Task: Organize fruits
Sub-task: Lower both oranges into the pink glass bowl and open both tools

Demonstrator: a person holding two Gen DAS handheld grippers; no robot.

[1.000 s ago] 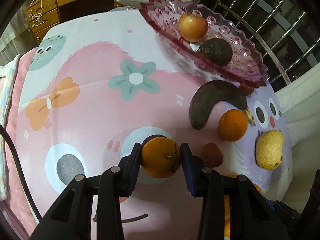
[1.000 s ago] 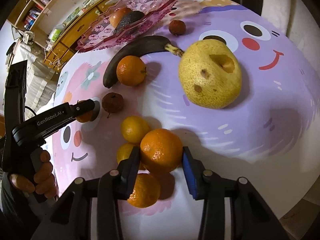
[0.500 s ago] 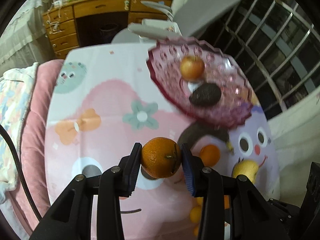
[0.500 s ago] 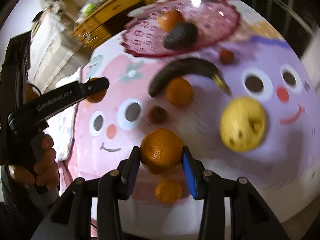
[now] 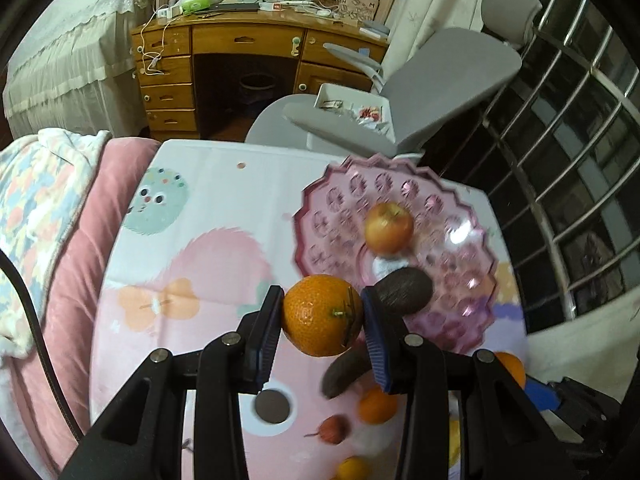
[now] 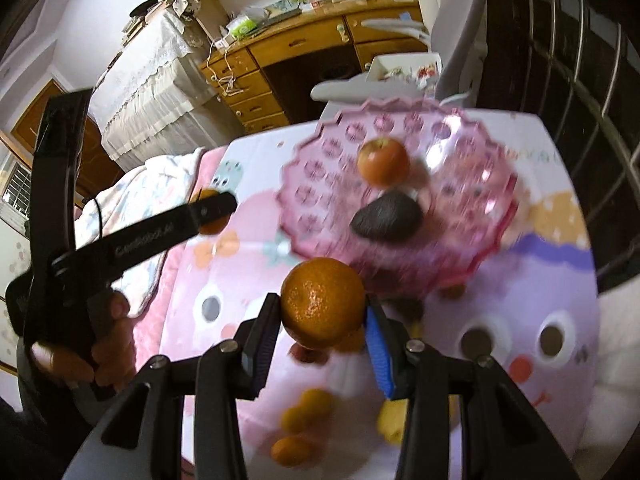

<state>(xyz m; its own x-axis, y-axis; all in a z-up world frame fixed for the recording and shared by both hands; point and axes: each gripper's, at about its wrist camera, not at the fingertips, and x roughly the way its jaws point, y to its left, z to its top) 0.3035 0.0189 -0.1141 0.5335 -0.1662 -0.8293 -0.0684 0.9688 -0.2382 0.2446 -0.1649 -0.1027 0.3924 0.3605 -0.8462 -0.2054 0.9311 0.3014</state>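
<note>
Left wrist view: the left gripper (image 5: 322, 322) is clamped on an orange (image 5: 322, 321), now lifted clear of the worktop (image 5: 208, 208); 1 second ago that fruit sat low over the cloth. The pink fruit dish (image 5: 448, 304), holding an apple (image 5: 389, 227) and an avocado (image 5: 404, 290), has come nearer, just ahead and right.

Right wrist view: the right gripper (image 6: 323, 312) holds a second orange (image 6: 322, 303), likewise raised from the loose fruit pile, with the dish (image 6: 320, 184) now directly ahead. The blur suggests quick travel. Both oranges appear headed for the dish; several fruits remain on the cloth.
</note>
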